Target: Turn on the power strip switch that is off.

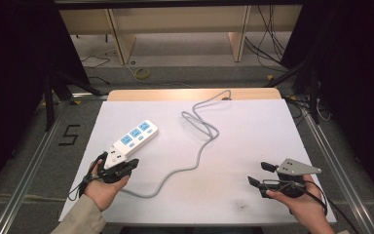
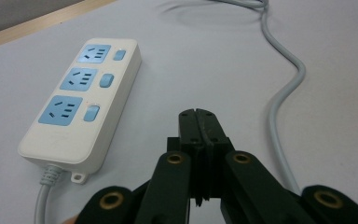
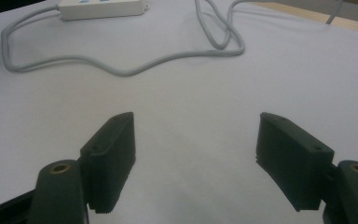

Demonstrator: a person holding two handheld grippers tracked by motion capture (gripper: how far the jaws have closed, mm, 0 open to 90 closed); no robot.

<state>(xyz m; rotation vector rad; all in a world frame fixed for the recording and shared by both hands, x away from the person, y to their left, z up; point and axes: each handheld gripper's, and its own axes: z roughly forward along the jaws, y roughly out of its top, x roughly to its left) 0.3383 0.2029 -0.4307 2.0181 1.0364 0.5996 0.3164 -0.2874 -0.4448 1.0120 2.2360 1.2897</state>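
White plastic marks your power strip (image 2: 81,100), which lies on the left part of the pale table (image 1: 253,146) with three blue sockets and three blue switches on top; no brand or writing on it can be read. Your left gripper (image 2: 200,122) has its jaws pressed together on nothing, just beside the strip's cord end, above the grey cord (image 1: 195,156). Your right gripper (image 3: 196,158) has its jaws spread wide and empty over bare table, well apart from the strip.

Overhead camera, two close claw-mounted cameras
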